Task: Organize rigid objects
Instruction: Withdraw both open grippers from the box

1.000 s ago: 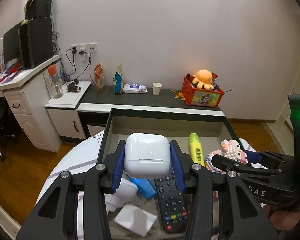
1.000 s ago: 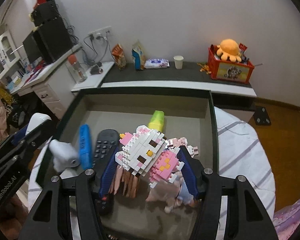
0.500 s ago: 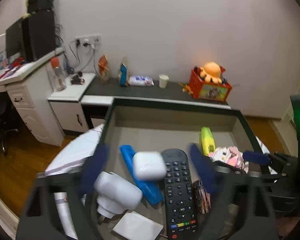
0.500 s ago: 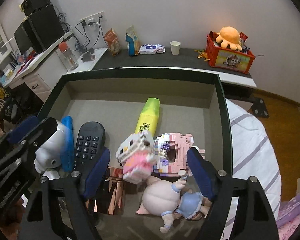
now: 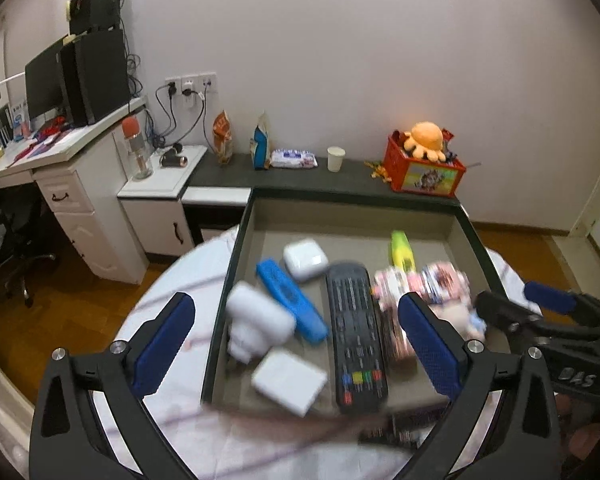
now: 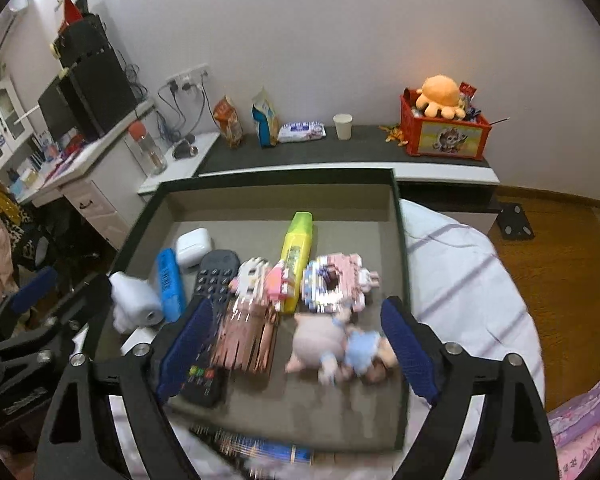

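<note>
The left gripper (image 5: 296,334) stands wide, its blue-padded jaws having just been opening, with nothing pinched between them; the things framed in the gap lie loose in the tray below. The right gripper (image 6: 294,346) is likewise spread, its jaws also just opened, and no pad presses on anything. Both hang above the near edge of the shallow dark-rimmed grey tray (image 5: 236,256), which rests on a white cloth with pale stripes (image 6: 464,288)

The white rounded plastic earbud case (image 5: 305,259) lies toward the tray's far left corner, just beside the blue oblong plastic case (image 5: 290,300) and the top of the black remote control (image 5: 354,332), which runs lengthwise down the middle. A white charger plug (image 5: 260,322) sits against the left wall and a flat white square box (image 5: 290,380) near the front edge. On the right side lie the small white-and-pink brick-built figure (image 6: 262,280), touching the yellow-green highlighter (image 6: 296,256), with the pink-and-white brick frame (image 6: 336,282) beside it and a pale pink soft doll in blue (image 6: 336,346) nearer the front

The long items lie roughly parallel, front to back, probably so everything fits in one layer. With both tools empty, the placing step looks finished
</note>
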`<state>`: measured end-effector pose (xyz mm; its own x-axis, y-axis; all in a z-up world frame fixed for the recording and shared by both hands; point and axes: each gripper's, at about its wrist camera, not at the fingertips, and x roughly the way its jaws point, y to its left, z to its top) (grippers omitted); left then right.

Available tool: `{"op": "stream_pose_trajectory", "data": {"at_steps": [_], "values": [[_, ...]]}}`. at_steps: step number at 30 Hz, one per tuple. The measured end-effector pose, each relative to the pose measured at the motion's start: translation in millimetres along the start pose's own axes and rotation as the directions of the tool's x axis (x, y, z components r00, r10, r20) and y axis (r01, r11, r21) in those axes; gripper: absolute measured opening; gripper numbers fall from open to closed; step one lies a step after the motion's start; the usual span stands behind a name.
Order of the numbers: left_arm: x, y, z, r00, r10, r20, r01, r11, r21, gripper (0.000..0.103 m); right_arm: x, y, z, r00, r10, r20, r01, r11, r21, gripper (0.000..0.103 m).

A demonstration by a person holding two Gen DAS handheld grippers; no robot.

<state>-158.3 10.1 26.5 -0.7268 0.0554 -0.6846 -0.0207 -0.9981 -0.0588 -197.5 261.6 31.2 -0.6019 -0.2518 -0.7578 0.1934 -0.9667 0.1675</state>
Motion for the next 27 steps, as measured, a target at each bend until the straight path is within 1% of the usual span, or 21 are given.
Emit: {"op": "stream_pose_trajectory", "data": {"at_steps": [2,4,7,10,12,13,15,17,22,27], "values": [[-14.2,0.5,-12.7,1.000,-0.003,-0.025,0.003,1.000,-0.009,0.103,-20.7,-0.7,-16.5,1.000,-0.007,0.015,0.007,1.000,0.001,0.088],[-27.2,0.4,-25.6,0.999,-0.014,-0.040,0.013,1.000,-0.007,0.103,-35.2,-2.7,-30.1,1.000,-0.005,0.019,0.005,1.000,0.001,0.091],[-46.6,-5.6,-49.4,0.998,-0.014,-0.060,0.015,1.000,0.012,0.103,-53.9,-5.3,-59.3,1.000,-0.012,0.001,0.012,1.000,0.004,0.092],[-62.9,-10.0,-73.6,0.997,-0.030,-0.077,0.033,0.999,0.029,0.103,-62.2,-7.6,-86.5,0.999,-0.031,-0.029,0.031,1.000,0.002,0.092],[-70.9,-11.3,-89.5,0.996,-0.028,-0.079,0.030,0.999,0.032,0.103,-65.3,-9.0,-105.6,0.998,-0.037,-0.055,0.037,0.999,-0.001,0.092],[-72.4,-11.9,-94.4,0.996,-0.026,-0.081,0.028,0.999,0.027,0.103,-66.6,-9.6,-115.3,0.997,-0.039,-0.066,0.039,0.999,0.000,0.092],[-73.4,-9.8,-109.4,0.994,-0.047,-0.094,0.047,0.999,-0.002,0.103,-67.0,-12.6,-133.9,0.995,-0.042,-0.090,0.043,0.999,0.012,0.092],[-69.9,-8.7,-123.7,0.991,-0.049,-0.124,0.047,0.999,-0.022,0.103,-64.2,-14.2,-149.0,0.993,-0.033,-0.116,0.036,0.999,0.024,0.092],[-71.0,-7.2,-146.4,0.989,-0.036,-0.143,0.031,0.999,-0.041,0.103,-64.6,-13.5,-172.1,0.989,-0.028,-0.145,0.031,0.999,0.019,0.092],[-75.6,-5.0,-158.7,0.988,-0.020,-0.152,0.013,0.999,-0.046,0.103,-62.8,-11.6,-181.9,0.987,-0.015,-0.161,0.017,1.000,0.016,0.092]]}}
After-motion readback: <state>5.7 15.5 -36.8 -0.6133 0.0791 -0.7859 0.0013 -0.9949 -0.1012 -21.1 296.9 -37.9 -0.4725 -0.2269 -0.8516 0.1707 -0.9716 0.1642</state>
